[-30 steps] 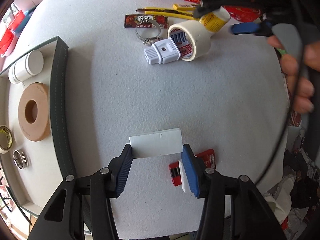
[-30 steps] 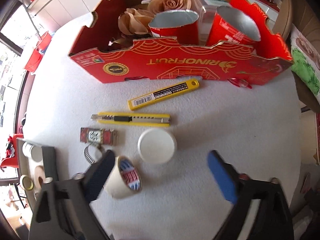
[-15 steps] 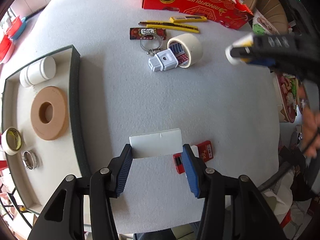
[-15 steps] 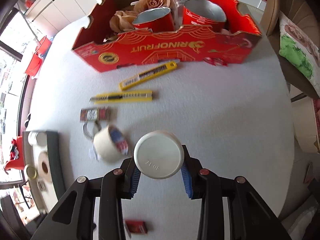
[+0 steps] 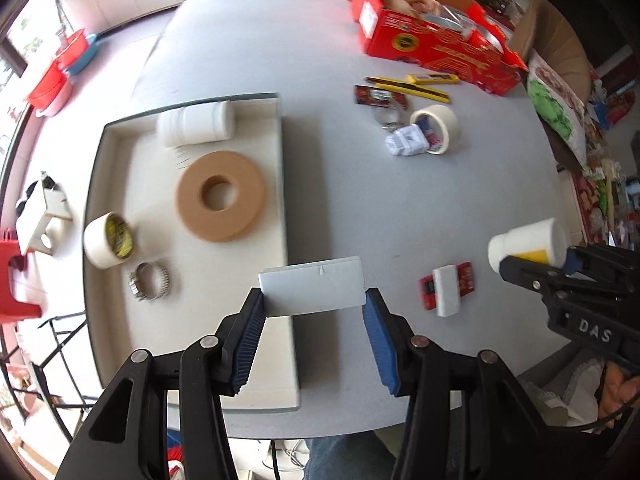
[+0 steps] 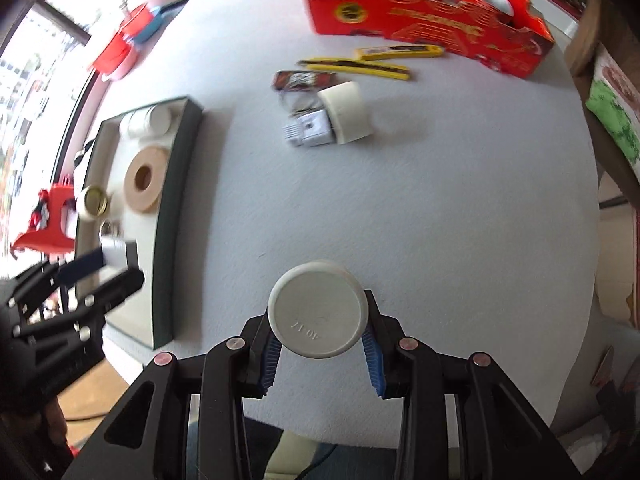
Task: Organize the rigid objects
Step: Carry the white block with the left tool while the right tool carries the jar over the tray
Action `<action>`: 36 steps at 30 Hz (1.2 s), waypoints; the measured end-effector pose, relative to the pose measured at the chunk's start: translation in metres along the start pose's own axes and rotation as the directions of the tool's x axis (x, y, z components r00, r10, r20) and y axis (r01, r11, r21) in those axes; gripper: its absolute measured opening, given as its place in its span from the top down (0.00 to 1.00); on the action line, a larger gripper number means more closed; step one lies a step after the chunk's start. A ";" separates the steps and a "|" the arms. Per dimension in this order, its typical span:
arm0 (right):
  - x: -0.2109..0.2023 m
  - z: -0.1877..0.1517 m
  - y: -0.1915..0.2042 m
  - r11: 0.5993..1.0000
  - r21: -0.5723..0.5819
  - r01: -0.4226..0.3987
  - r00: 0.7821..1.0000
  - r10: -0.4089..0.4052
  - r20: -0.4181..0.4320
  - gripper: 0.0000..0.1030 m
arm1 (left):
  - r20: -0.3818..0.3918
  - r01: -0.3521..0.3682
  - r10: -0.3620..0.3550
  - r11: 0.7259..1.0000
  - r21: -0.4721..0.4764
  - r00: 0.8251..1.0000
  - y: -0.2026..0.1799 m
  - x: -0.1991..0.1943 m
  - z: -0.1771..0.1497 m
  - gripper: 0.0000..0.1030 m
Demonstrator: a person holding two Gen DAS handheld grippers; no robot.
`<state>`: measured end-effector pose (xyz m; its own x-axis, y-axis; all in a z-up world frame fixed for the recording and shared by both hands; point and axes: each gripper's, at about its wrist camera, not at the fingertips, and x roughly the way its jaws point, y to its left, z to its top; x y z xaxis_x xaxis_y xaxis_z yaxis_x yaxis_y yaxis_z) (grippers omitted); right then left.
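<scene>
My left gripper [image 5: 314, 320] is shut on a flat white block [image 5: 312, 286], held above the right wall of the dark-rimmed tray [image 5: 283, 168]. The tray holds a white jar [image 5: 196, 123], a tan foam ring [image 5: 221, 196], a small tape roll [image 5: 107, 240] and a metal hose clamp [image 5: 149, 286]. My right gripper [image 6: 320, 350] is shut on a white round bottle [image 6: 318, 314], held above the table; it also shows in the left wrist view [image 5: 528, 246] at the right. The left gripper appears in the right wrist view [image 6: 100, 268] over the tray [image 6: 176, 208].
On the table lie a masking tape roll [image 5: 438, 122], a white plug [image 5: 406, 141], another hose clamp [image 5: 390, 116], a dark red packet [image 5: 380, 96], two yellow cutters [image 5: 416, 88] and a red-and-white item [image 5: 447, 289]. A red cardboard box [image 5: 436, 46] stands at the far edge.
My left gripper has swung left with the white block, from over the bare table to over the tray's right wall. My right gripper closed on the white bottle, lifted it and pulled it toward the near edge.
</scene>
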<state>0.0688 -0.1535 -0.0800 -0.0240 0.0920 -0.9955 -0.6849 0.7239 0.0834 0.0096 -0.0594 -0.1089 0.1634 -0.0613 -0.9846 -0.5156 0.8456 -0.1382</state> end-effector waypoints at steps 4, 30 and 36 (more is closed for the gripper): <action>-0.006 0.005 0.031 0.996 -0.088 0.003 1.000 -0.001 0.018 0.64 | 0.006 -0.042 0.042 0.998 -0.038 0.999 0.027 -0.003 -0.011 0.48; 0.002 0.027 0.171 0.895 -0.445 0.029 0.999 -0.013 0.039 0.64 | 0.020 -0.100 0.108 0.970 -0.223 0.994 0.123 -0.014 -0.062 0.48; 0.005 0.027 0.180 0.888 -0.459 0.024 0.999 -0.010 0.033 0.64 | 0.012 -0.095 0.100 0.971 -0.221 0.995 0.128 -0.013 -0.065 0.48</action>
<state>-0.0353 -0.0043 -0.0689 0.0069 0.1078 -0.9942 -0.9432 0.3309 0.0293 -0.1131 0.0151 -0.1205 0.1212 0.0300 -0.9922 -0.7021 0.7092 -0.0643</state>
